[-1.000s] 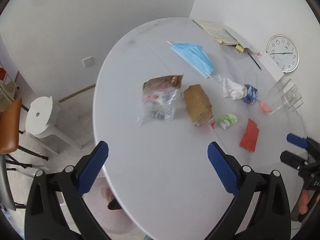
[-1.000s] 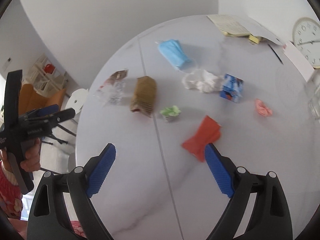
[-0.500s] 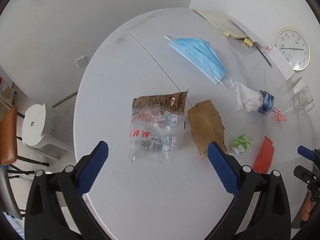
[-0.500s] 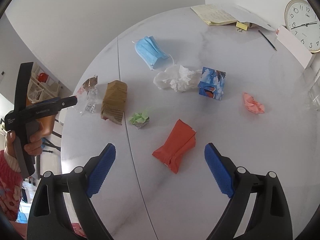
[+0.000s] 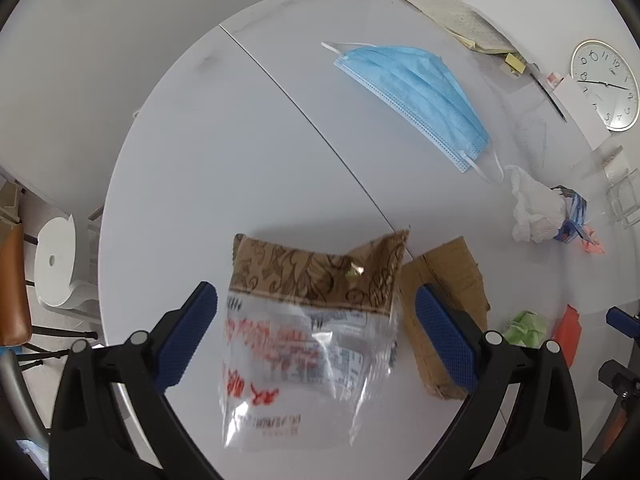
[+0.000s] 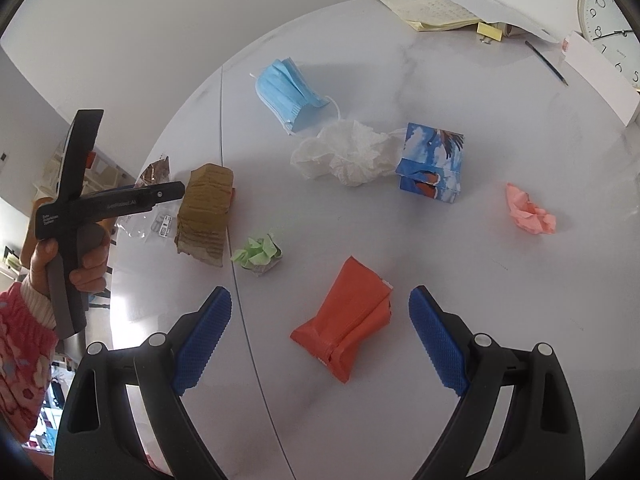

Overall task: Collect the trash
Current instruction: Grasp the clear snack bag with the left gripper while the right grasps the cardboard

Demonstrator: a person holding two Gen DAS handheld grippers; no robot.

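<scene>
Trash lies scattered on a round white table (image 5: 240, 152). My left gripper (image 5: 316, 332) is open, its jaws on either side of a clear plastic wrapper with a brown printed top (image 5: 308, 340). A crumpled brown paper bag (image 5: 444, 280) lies just right of it. My right gripper (image 6: 320, 336) is open, its jaws on either side of a red-orange packet (image 6: 348, 324). Other trash: a blue face mask (image 6: 288, 92), a white tissue (image 6: 348, 156), a blue printed box (image 6: 432, 164), a pink paper ball (image 6: 528, 212), a green paper ball (image 6: 258, 254).
A notepad and papers (image 6: 436, 12), a pen (image 6: 546, 64) and a wall clock (image 5: 604, 84) sit at the table's far right. A white stool (image 5: 56, 260) and a brown chair (image 5: 12, 284) stand beside the table on the left.
Both grippers moved forward and down toward the table. The left now straddles the clear wrapper; the right now straddles the red-orange packet. Both stayed open.
</scene>
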